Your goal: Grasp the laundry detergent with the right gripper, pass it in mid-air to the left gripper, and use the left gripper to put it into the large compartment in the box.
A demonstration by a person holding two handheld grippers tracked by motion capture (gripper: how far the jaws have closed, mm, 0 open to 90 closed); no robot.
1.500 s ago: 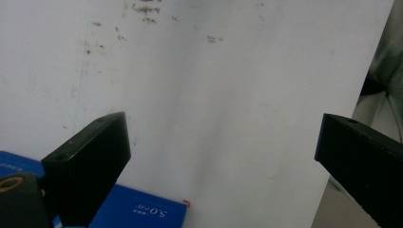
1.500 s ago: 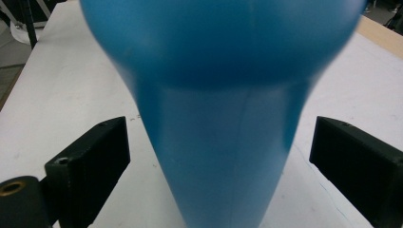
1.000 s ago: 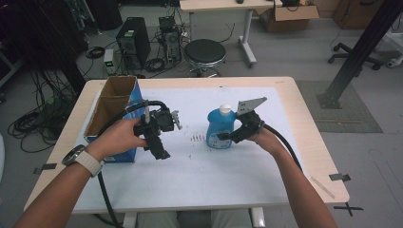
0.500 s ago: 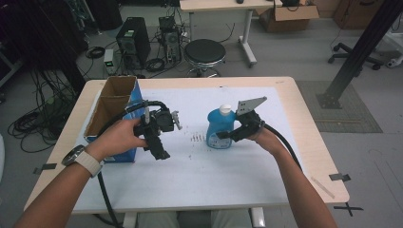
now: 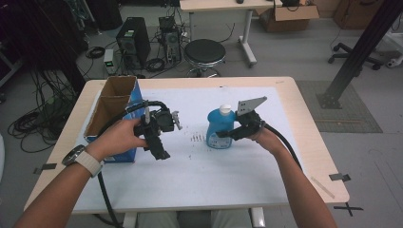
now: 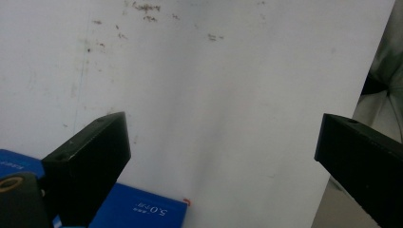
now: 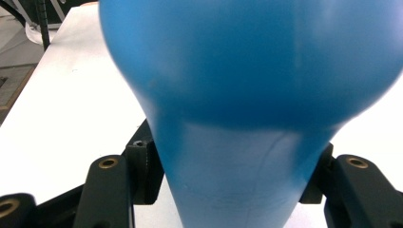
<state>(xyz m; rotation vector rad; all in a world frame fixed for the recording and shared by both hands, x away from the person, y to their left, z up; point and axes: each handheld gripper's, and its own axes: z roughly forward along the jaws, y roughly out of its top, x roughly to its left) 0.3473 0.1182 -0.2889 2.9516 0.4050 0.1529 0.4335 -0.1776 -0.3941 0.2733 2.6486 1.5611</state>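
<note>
While the right tongs [image 5: 223, 135] have just been closing and now clamp the blue bottle [image 5: 219, 127] mid-bench [image 5: 266, 199], the left tongs [image 5: 159, 149] stand apart beside the blue box [image 5: 116, 102] at the left edge.

Premises: a lab or technical workroom. Evidence: grey concrete floor [image 5: 294, 57]; computer towers [image 5: 130, 40] standing on it among loose cables [image 5: 43, 118]; round stool [image 5: 204, 52]; second desk [image 5: 223, 5]; cardboard boxes [image 5: 285, 12]; black metal stand [image 5: 356, 52]; tape marks [image 5: 349, 207] on the floor.
</note>
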